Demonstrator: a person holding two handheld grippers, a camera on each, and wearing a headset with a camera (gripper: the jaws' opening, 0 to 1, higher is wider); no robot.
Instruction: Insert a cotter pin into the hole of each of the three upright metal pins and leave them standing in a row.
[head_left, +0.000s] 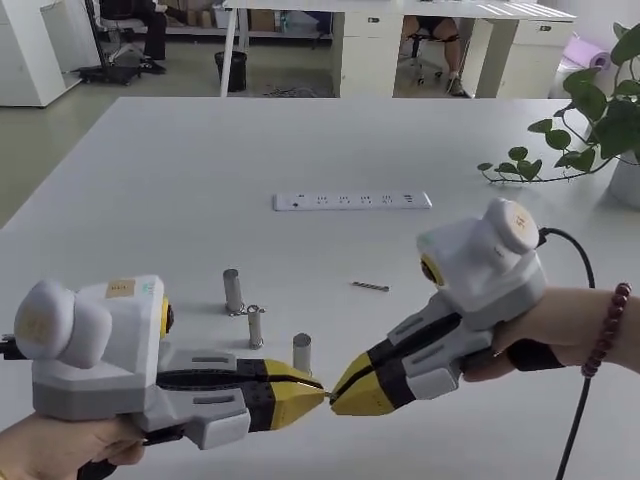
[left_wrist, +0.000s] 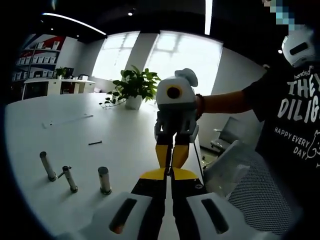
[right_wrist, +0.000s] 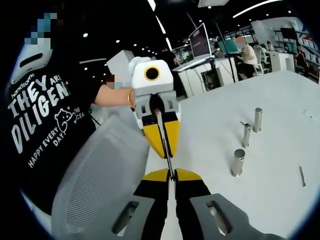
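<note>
White workbench (head_left: 150, 180) observed under even light, with open office space behind. Nearest the camera, the left gripper (head_left: 318, 392) and the right gripper (head_left: 338, 395) met tip to tip just above the bench. Both sets of yellow jaws were closed together, and a thin held cotter pin (right_wrist: 165, 145) bridged them, gripped at either end as far as the gripper views showed. Just beyond the tips stood the nearest metal pin (head_left: 302, 353), upright, its hole not discernible. Behind it and to the left stood the middle metal pin (head_left: 255, 326), upright, with a fitted cotter pin (head_left: 240, 312) projecting from its side. The far metal pin (head_left: 233, 290) stood upright behind that, so the three formed a diagonal row, each apart from its neighbour. A loose cotter pin (head_left: 370, 286) lay flat on the bench to the right of the row, well apart from it. Farther back lay a white power strip (head_left: 352, 201). A potted plant (head_left: 600, 110) stood at the far right edge.
</note>
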